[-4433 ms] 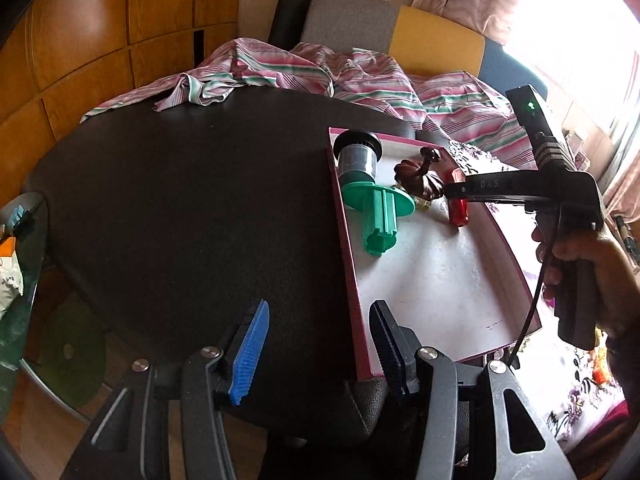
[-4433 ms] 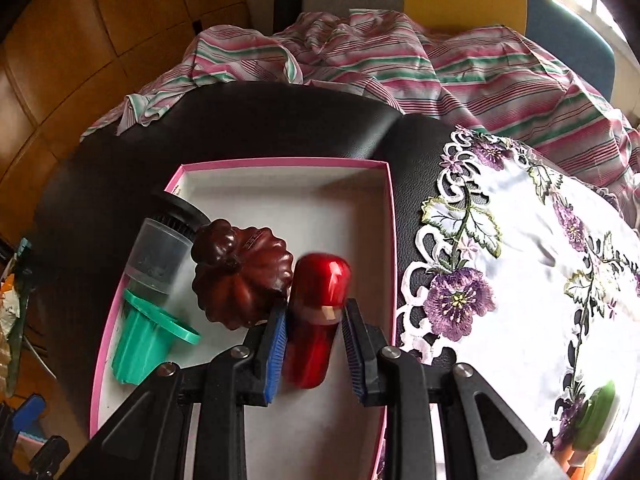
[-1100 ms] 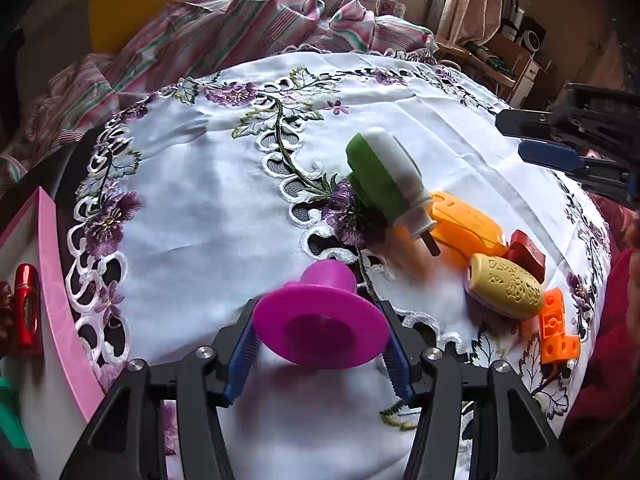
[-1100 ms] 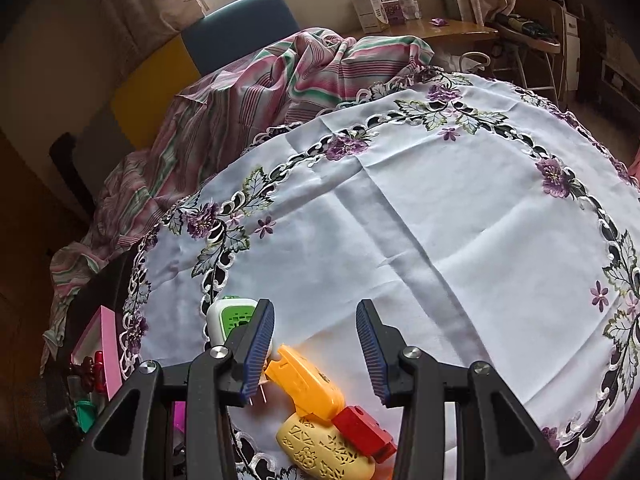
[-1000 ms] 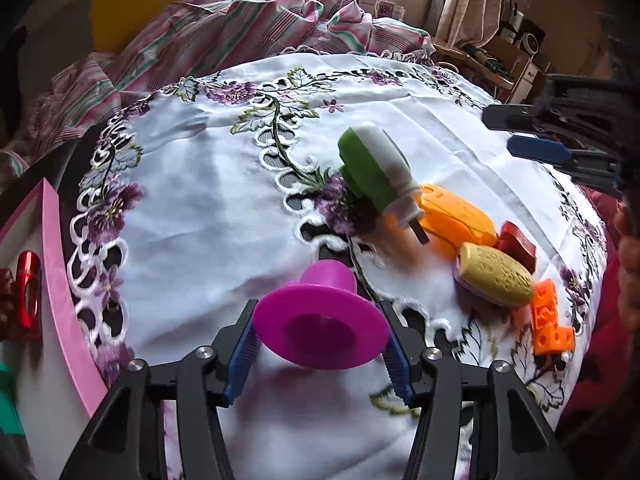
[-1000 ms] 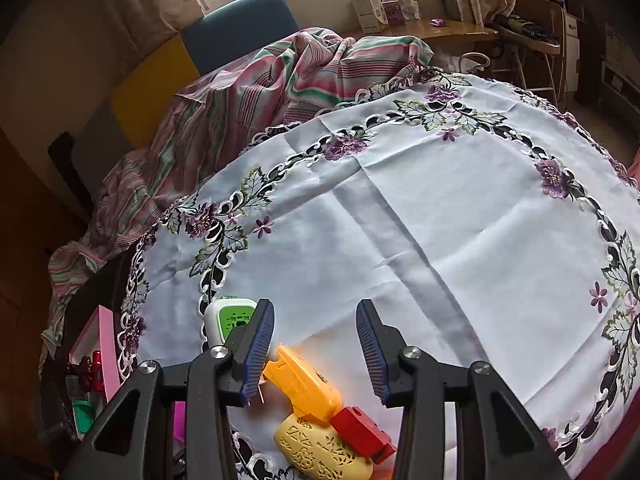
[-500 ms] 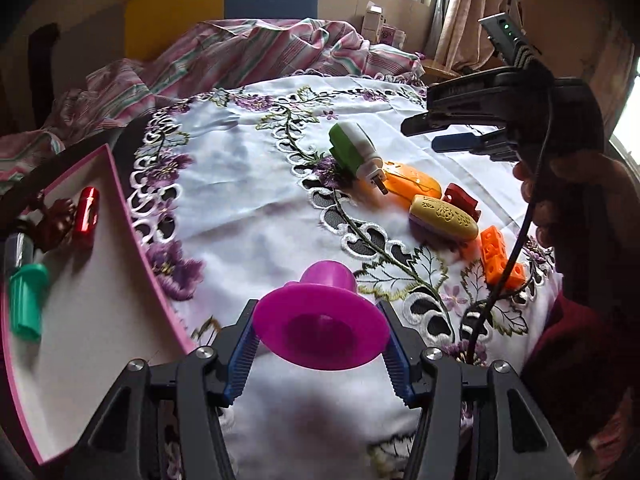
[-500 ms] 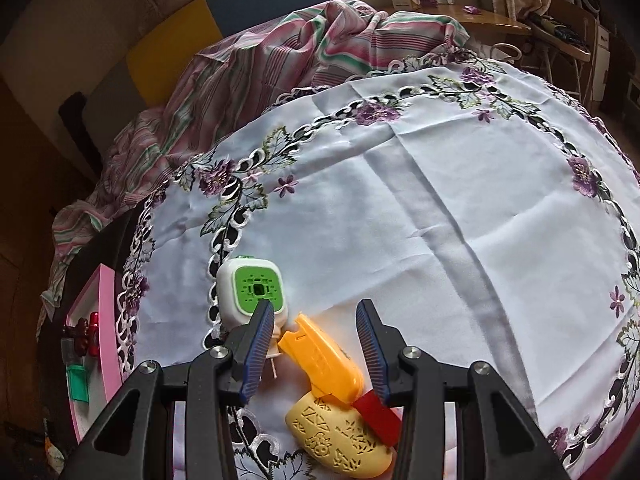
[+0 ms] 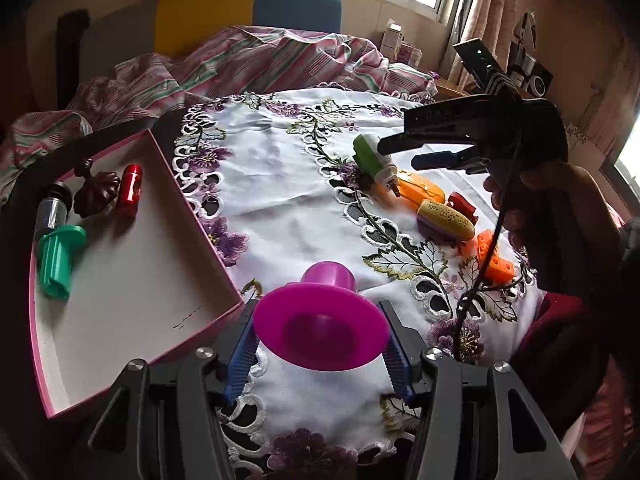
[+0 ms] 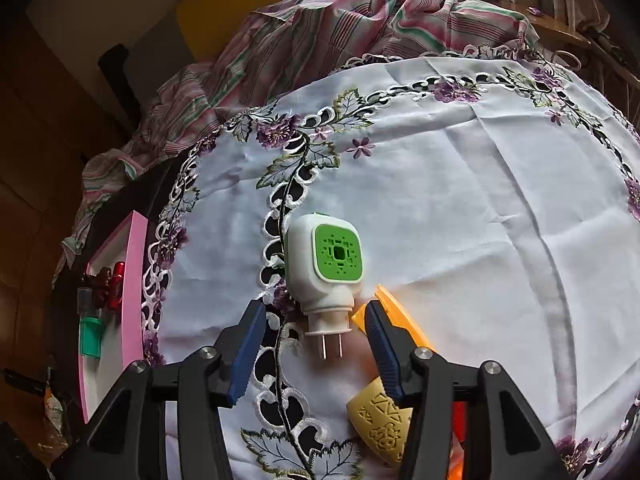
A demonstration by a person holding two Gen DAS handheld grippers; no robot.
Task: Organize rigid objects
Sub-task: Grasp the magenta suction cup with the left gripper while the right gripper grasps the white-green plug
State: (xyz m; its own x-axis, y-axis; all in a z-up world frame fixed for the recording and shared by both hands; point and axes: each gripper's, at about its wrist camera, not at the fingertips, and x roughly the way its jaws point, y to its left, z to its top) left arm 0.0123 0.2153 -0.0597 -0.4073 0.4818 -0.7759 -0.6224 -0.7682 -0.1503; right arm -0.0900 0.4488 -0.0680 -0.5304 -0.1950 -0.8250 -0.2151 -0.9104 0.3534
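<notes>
My left gripper [image 9: 318, 354] is shut on a magenta flanged spool [image 9: 322, 326], held above the tablecloth just right of the pink-rimmed box [image 9: 200, 224]. In that box lie a red capsule [image 9: 130, 190], a dark brown pumpkin-shaped piece [image 9: 96, 196], a clear vial [image 9: 50, 210] and a teal spool [image 9: 58, 260]. My right gripper [image 10: 316, 348] hovers over a white and green plug-in device [image 10: 328, 268]; its jaws are opening, the plug end lies between them, and the pads do not touch it. The right gripper [image 9: 400, 152] also shows in the left wrist view, above the plug-in device [image 9: 372, 158].
An orange piece [image 9: 422, 192], a yellow patterned oval [image 9: 444, 218], a red block [image 9: 462, 206] and an orange brick [image 9: 494, 258] lie on the embroidered white tablecloth [image 10: 480, 200]. A striped cloth [image 9: 260, 60] is heaped behind. A person's hand [image 9: 548, 200] holds the right gripper.
My left gripper has carried the magenta spool left, toward the box, which now fills more of its view. My right gripper has closed in on the plug-in device and its jaws have widened.
</notes>
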